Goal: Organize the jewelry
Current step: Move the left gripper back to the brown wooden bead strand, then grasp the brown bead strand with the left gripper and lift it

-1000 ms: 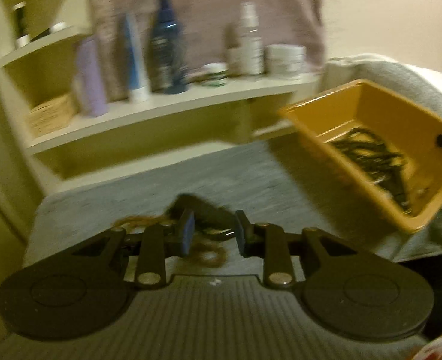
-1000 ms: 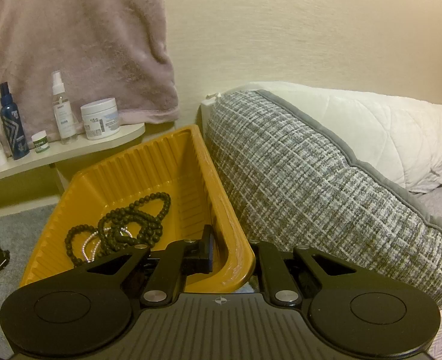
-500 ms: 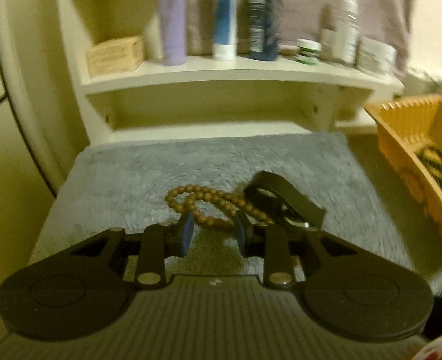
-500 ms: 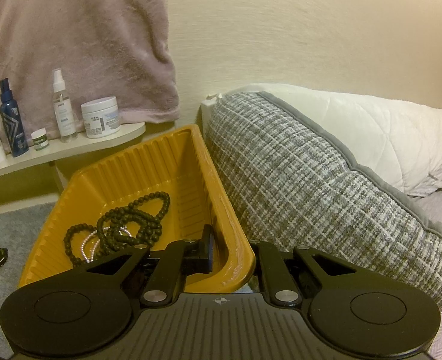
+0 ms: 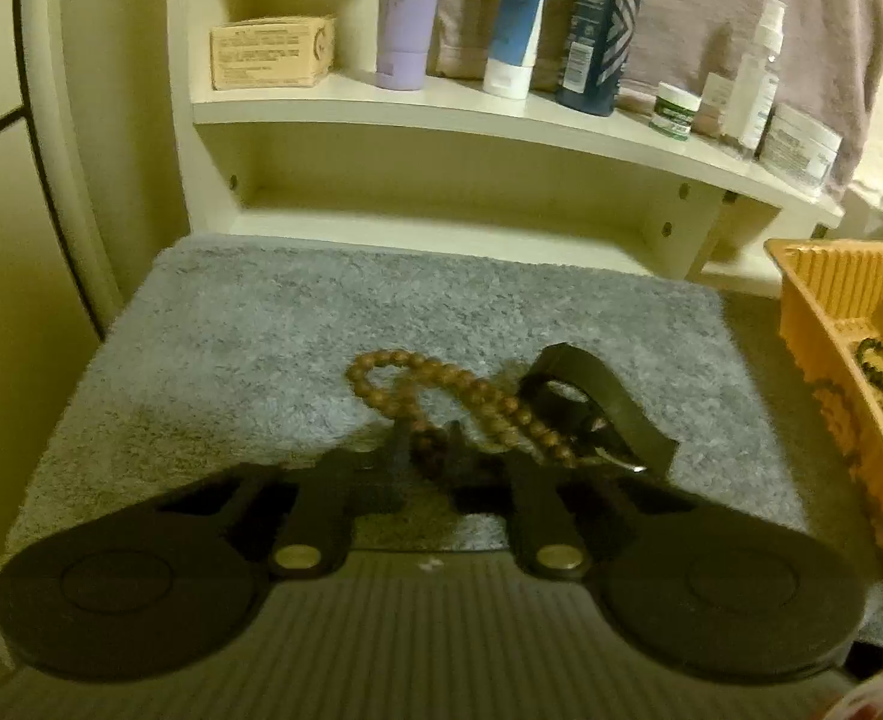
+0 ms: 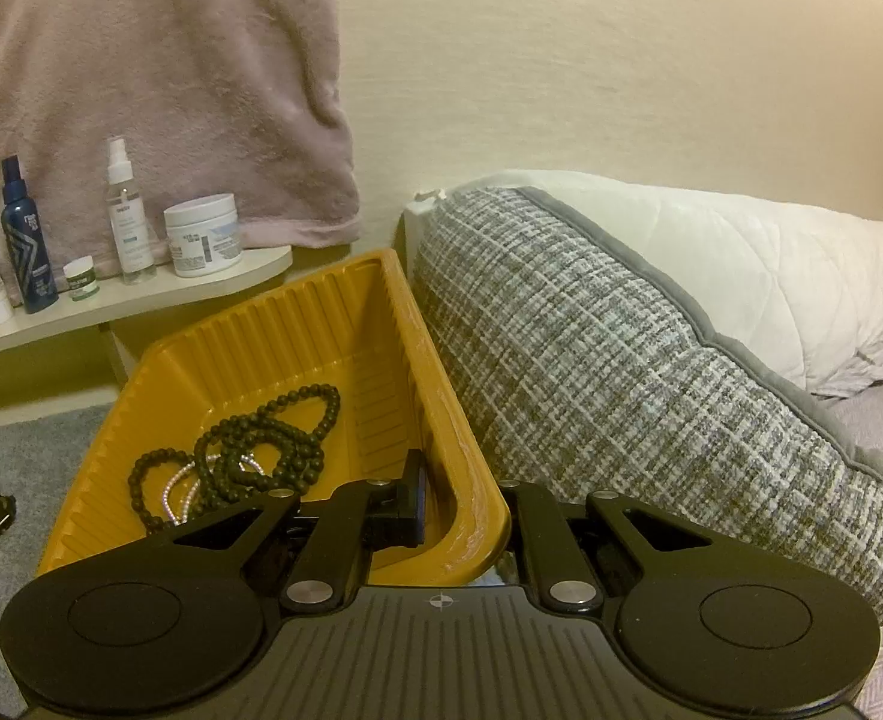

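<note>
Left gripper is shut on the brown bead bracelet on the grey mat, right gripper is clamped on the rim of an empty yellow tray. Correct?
Not quite: the yellow tray is not empty. The right wrist view shows black bead strands and a pearl strand lying in it. The rest stands: left gripper shut on the brown bead bracelet on the grey mat, right gripper clamped on the tray's rim.

2 wrist cams, shared tray (image 5: pixel 813 360)

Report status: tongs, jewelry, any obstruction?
Left tongs shut on brown bead strand. Right tongs clamp yellow bin wall. Black strap touching strand.
</note>
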Demonstrator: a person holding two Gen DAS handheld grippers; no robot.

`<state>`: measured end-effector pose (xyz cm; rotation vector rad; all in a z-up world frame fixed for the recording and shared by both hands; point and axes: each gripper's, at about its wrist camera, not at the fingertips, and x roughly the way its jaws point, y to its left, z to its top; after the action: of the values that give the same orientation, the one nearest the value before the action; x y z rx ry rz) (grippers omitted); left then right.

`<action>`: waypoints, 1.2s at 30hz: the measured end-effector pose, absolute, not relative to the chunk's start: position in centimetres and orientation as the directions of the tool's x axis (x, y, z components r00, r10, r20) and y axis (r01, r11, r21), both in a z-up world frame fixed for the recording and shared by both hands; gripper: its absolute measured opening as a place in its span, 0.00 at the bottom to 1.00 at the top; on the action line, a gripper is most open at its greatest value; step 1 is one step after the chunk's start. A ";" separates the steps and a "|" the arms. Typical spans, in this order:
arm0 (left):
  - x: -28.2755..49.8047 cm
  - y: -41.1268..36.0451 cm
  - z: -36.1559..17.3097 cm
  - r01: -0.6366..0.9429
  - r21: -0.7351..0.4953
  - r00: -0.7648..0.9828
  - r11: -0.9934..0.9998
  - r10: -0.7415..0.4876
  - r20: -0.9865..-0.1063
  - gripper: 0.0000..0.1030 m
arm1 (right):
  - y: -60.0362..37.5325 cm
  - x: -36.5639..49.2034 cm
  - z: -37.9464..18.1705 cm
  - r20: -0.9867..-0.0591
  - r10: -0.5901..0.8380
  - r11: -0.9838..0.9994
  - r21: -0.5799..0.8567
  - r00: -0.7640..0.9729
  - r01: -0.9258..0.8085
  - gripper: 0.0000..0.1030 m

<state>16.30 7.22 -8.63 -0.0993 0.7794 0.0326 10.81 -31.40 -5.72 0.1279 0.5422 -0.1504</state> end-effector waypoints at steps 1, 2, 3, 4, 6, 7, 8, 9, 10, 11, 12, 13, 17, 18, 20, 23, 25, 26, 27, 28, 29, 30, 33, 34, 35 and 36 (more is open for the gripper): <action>16.2 7.3 -8.6 -0.059 -0.074 0.714 0.996 -0.010 -0.700 0.07 | -31.4 10.8 -5.7 -0.522 -0.108 0.981 0.082 0.846 0.176 0.10; 16.1 7.4 -8.4 -0.051 -0.073 0.715 0.996 -0.014 -0.699 0.07 | -31.4 10.8 -5.7 -0.522 -0.108 0.981 0.083 0.846 0.177 0.10; 16.0 7.4 -8.2 -0.042 -0.068 0.717 0.997 -0.018 -0.697 0.04 | -31.4 10.8 -5.7 -0.523 -0.108 0.981 0.083 0.846 0.177 0.10; 15.9 7.5 -8.0 -0.031 -0.058 0.720 0.998 -0.018 -0.694 0.04 | -31.4 10.8 -5.7 -0.522 -0.108 0.981 0.083 0.846 0.177 0.10; 15.7 7.6 -7.3 -0.010 -0.039 0.728 0.999 -0.020 -0.686 0.04 | -31.3 10.8 -5.6 -0.521 -0.108 0.981 0.083 0.847 0.176 0.10; 15.7 7.8 -7.0 -0.001 -0.030 0.731 1.000 -0.019 -0.682 0.04 | -31.3 10.8 -5.6 -0.520 -0.107 0.981 0.084 0.847 0.176 0.10; 15.6 7.9 -6.7 0.005 -0.019 0.736 1.000 -0.017 -0.677 0.04 | -31.3 10.8 -5.6 -0.519 -0.106 0.981 0.085 0.848 0.175 0.10; 15.6 8.0 -6.5 0.010 -0.010 0.739 1.000 -0.014 -0.674 0.04 | -31.3 10.8 -5.6 -0.519 -0.106 0.981 0.086 0.848 0.174 0.10; 15.5 8.2 -6.2 0.015 -0.002 0.739 1.000 -0.012 -0.673 0.04 | -31.3 10.7 -5.6 -0.519 -0.105 0.981 0.086 0.848 0.174 0.10; 15.5 8.3 -6.1 0.018 0.002 0.740 1.000 -0.012 -0.672 0.04 | -31.4 10.7 -5.6 -0.519 -0.105 0.981 0.087 0.848 0.174 0.10; 15.5 8.5 -6.0 0.019 0.006 0.741 1.000 -0.010 -0.672 0.04 | -31.4 10.8 -5.6 -0.519 -0.105 0.981 0.087 0.848 0.175 0.10; 15.5 8.6 -6.1 0.021 0.011 0.737 1.000 -0.008 -0.676 0.04 | -31.4 10.7 -5.6 -0.519 -0.105 0.981 0.088 0.848 0.175 0.10; 15.7 8.8 -7.2 0.019 0.016 0.710 1.000 -0.002 -0.704 0.05 | -31.4 10.7 -5.6 -0.519 -0.105 0.981 0.088 0.848 0.175 0.10; 15.7 8.8 -7.5 0.013 0.018 0.706 1.000 0.004 -0.709 0.05 | -31.4 10.7 -5.6 -0.519 -0.105 0.981 0.088 0.848 0.175 0.10; 15.6 8.6 -8.1 0.012 0.028 0.697 1.000 0.012 -0.717 0.06 | -31.4 10.7 -5.6 -0.520 -0.105 0.981 0.088 0.848 0.175 0.10; 15.6 8.4 -8.5 0.006 0.055 0.702 0.998 0.035 -0.711 0.13 | -31.4 10.6 -5.6 -0.520 -0.105 0.981 0.086 0.848 0.175 0.10; 15.8 8.2 -8.7 0.008 0.067 0.700 0.998 0.042 -0.713 0.14 | -31.4 10.6 -5.6 -0.520 -0.106 0.981 0.086 0.848 0.175 0.10; 15.9 8.1 -8.9 0.008 0.070 0.697 0.998 0.045 -0.715 0.14 | -31.4 10.6 -5.6 -0.520 -0.105 0.981 0.086 0.848 0.175 0.10; 16.1 8.0 -9.0 0.009 0.075 0.697 0.997 0.048 -0.715 0.14 | -31.4 10.6 -5.6 -0.520 -0.106 0.981 0.086 0.847 0.176 0.10; 16.2 8.0 -9.1 0.011 0.082 0.699 0.997 0.051 -0.714 0.14 | -31.4 10.6 -5.6 -0.521 -0.106 0.981 0.086 0.847 0.176 0.10; 16.3 7.9 -9.1 0.014 0.089 0.701 0.996 0.054 -0.711 0.14 | -31.4 10.6 -5.6 -0.521 -0.107 0.981 0.086 0.847 0.176 0.10; 16.4 7.9 -9.1 0.015 0.092 0.703 0.996 0.055 -0.710 0.14 | -31.4 10.6 -5.6 -0.521 -0.107 0.981 0.085 0.847 0.176 0.10; 16.6 7.8 -9.0 0.032 0.099 0.698 0.995 0.048 -0.714 0.06 | -31.4 10.6 -5.6 -0.521 -0.106 0.981 0.086 0.847 0.176 0.10; 16.6 7.8 -8.9 0.039 0.106 0.698 0.994 0.049 -0.715 0.06 | -31.4 10.6 -5.6 -0.521 -0.106 0.981 0.086 0.847 0.176 0.10; 16.6 7.7 -8.8 0.051 0.120 0.698 0.991 0.051 -0.715 0.06 | -31.4 10.6 -5.7 -0.521 -0.106 0.981 0.086 0.847 0.176 0.10; 16.5 7.6 -8.7 0.065 0.137 0.700 0.988 0.052 -0.712 0.06 | -31.4 10.6 -5.6 -0.521 -0.106 0.981 0.087 0.847 0.176 0.10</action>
<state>16.54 7.58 -8.67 0.1560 0.7960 -0.0075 10.64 -31.39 -5.65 0.1330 0.5406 -0.1490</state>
